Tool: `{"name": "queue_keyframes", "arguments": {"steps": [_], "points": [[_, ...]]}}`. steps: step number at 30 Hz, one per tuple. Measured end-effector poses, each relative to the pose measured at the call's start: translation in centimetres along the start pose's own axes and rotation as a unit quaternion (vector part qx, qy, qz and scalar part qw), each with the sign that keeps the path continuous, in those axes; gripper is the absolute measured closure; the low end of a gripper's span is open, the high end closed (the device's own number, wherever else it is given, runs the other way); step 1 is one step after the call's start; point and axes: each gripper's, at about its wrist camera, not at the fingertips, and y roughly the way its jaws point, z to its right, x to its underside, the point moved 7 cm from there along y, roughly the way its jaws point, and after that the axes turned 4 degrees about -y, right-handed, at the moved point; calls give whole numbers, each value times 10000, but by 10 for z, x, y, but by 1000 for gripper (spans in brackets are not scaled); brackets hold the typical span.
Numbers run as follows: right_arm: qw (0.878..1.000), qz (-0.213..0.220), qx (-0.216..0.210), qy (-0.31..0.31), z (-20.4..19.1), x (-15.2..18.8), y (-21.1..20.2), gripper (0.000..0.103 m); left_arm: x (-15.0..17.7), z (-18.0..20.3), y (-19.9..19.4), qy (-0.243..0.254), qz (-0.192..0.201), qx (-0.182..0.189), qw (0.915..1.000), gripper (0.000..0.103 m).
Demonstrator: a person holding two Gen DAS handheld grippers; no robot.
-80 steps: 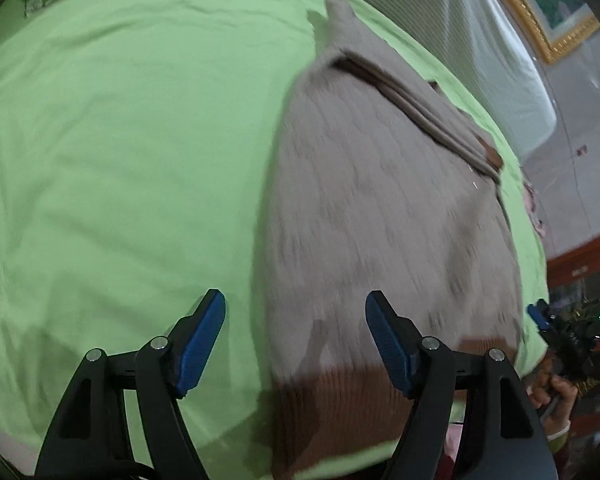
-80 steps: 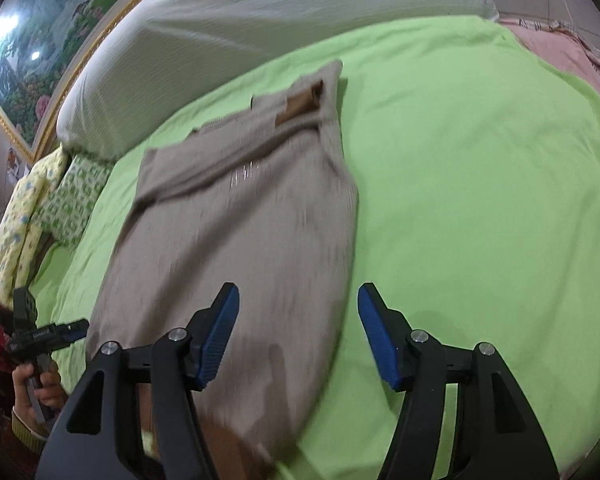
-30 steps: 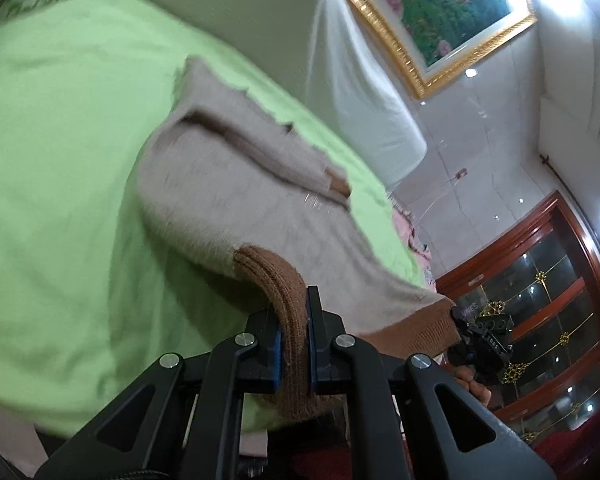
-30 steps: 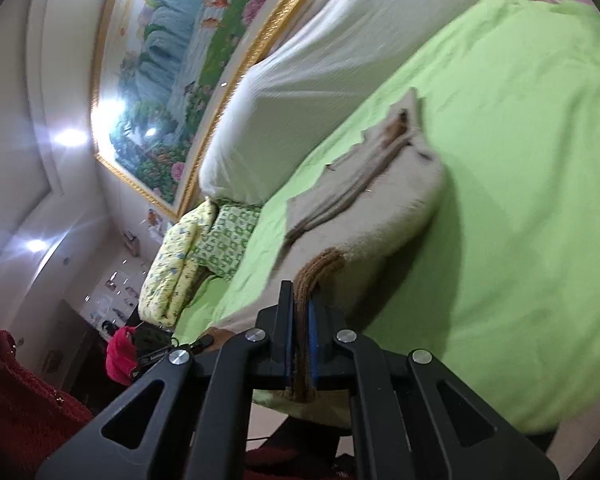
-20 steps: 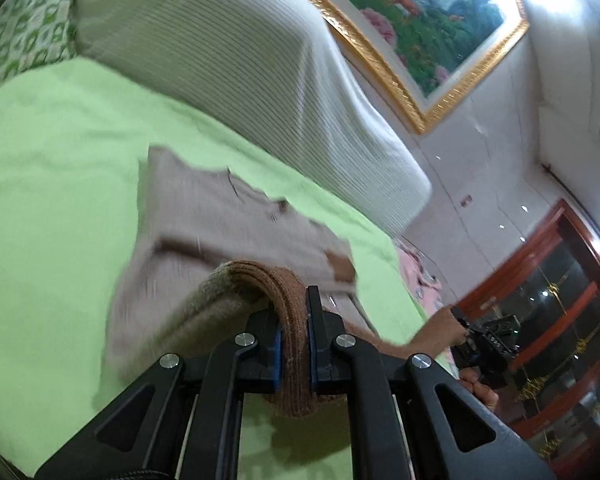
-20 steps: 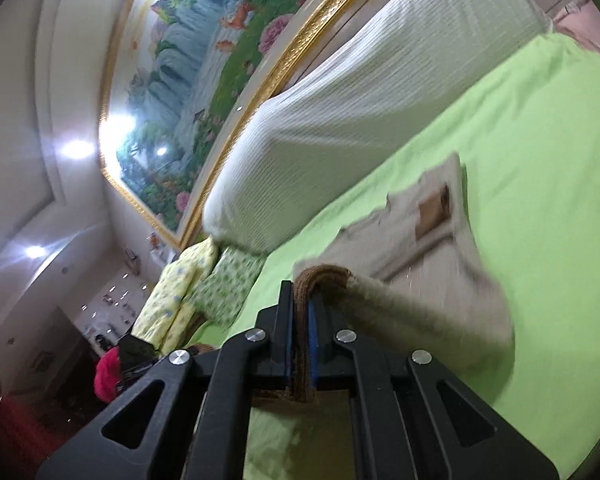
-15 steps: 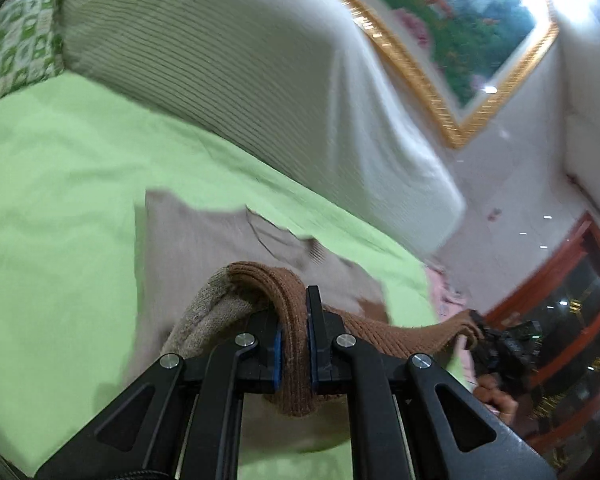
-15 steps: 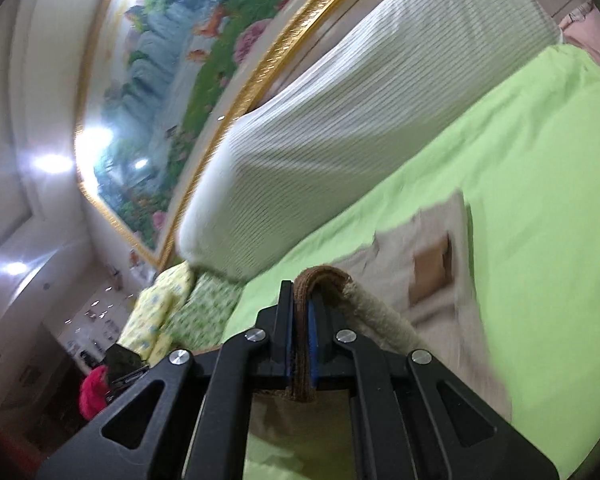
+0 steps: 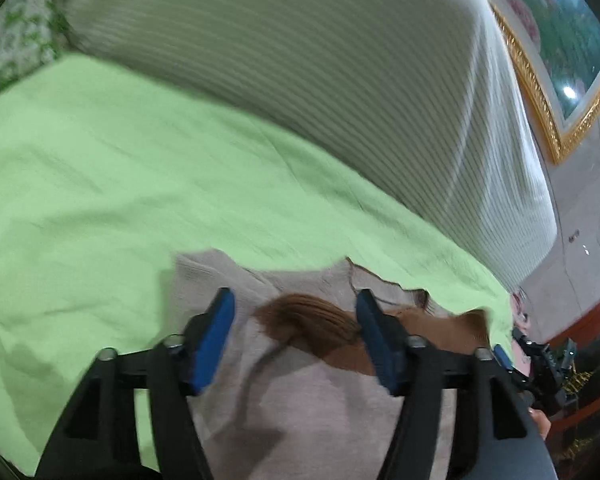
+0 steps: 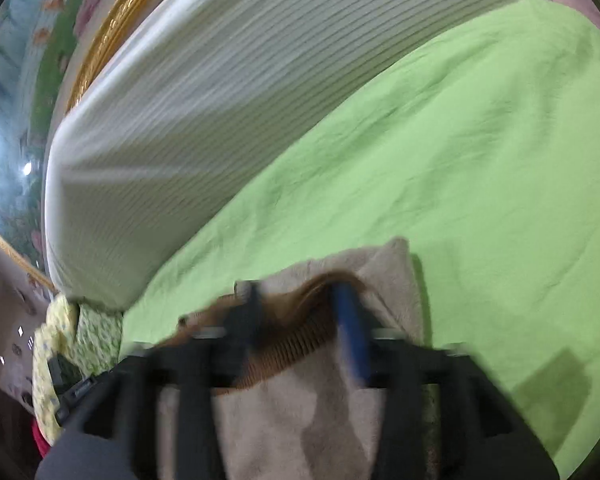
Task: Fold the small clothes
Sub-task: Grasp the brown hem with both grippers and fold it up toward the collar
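A beige knit sweater (image 9: 308,412) with a brown ribbed hem (image 9: 312,320) lies doubled over on the green bed sheet (image 9: 100,184). The hem rests on top, near the collar end. My left gripper (image 9: 294,318) is open, its blue pads on either side of the hem's left corner. In the right wrist view the sweater (image 10: 292,420) lies below my right gripper (image 10: 300,312), which is open with the brown hem (image 10: 300,340) between its blurred fingers.
A large white ribbed pillow (image 9: 320,80) lies along the head of the bed, also in the right wrist view (image 10: 240,92). A gold-framed painting (image 9: 560,60) hangs behind. Green patterned pillows (image 10: 84,332) sit at the left. Open sheet (image 10: 500,184) lies to the right.
Both grippers carried the brown hem up and over toward the collar, lowered it onto the sweater and opened, letting the hem go. The sweater now lies folded in half.
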Motion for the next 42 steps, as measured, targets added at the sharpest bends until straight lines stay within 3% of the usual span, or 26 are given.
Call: {"name": "queue_keyframes", "arguments": {"steps": [2,4,8,10,15,17,21,23,25,26,28,29,31,34,36,39,42], "points": [[9999,144,-55,42,3,-6,-14,36,7,-6,-22,53,4,6,10000,37],[9997,162,-175,-84,-2,-5,-27,36,22,-11,-42,203,30,-88,9998,27],[9965,128,72,-823,-22,11,-38,36,47,-8,-46,784,-133,-434,9959,26],[9918,39,249,-1249,-29,20,-37,36,54,-2,-36,1264,-150,-806,9886,25],[9670,-256,983,-2338,-41,25,-12,35,48,9,5,2080,-272,-1724,9624,24],[9537,-358,1280,-2698,-44,23,7,35,43,13,22,2263,-378,-1739,9577,25],[9354,-691,1482,-3136,-44,19,41,35,34,20,42,2521,-467,-1830,9491,26],[9252,-861,1708,-3278,-33,16,59,35,31,22,51,2599,-477,-1895,9457,40],[9227,-1017,1607,-3354,-29,18,69,38,33,23,59,2651,-585,-1818,9451,83],[9215,-1055,1566,-3395,-29,19,71,62,34,23,60,2682,-601,-1757,9453,90],[9140,-1102,1606,-3560,-29,22,73,93,36,28,56,2844,-396,-1781,9412,97],[9127,-1034,1569,-3630,-34,24,71,94,35,31,50,2915,-229,-1798,9392,97],[9129,-707,1464,-3744,-47,21,58,95,26,37,37,2839,66,-1726,9432,97],[9225,-221,1428,-3579,-60,0,41,96,3,38,29,2503,343,-1644,9535,97],[9242,18,1562,-3486,-61,-14,39,96,-2,30,44,2422,125,-1780,9537,97],[9212,-222,1851,-3414,-46,-16,63,96,3,14,69,2243,-229,-1975,9540,94],[9236,-697,2131,-3109,-15,-7,88,92,3,6,72,2048,-260,-1983,9582,84]]}}
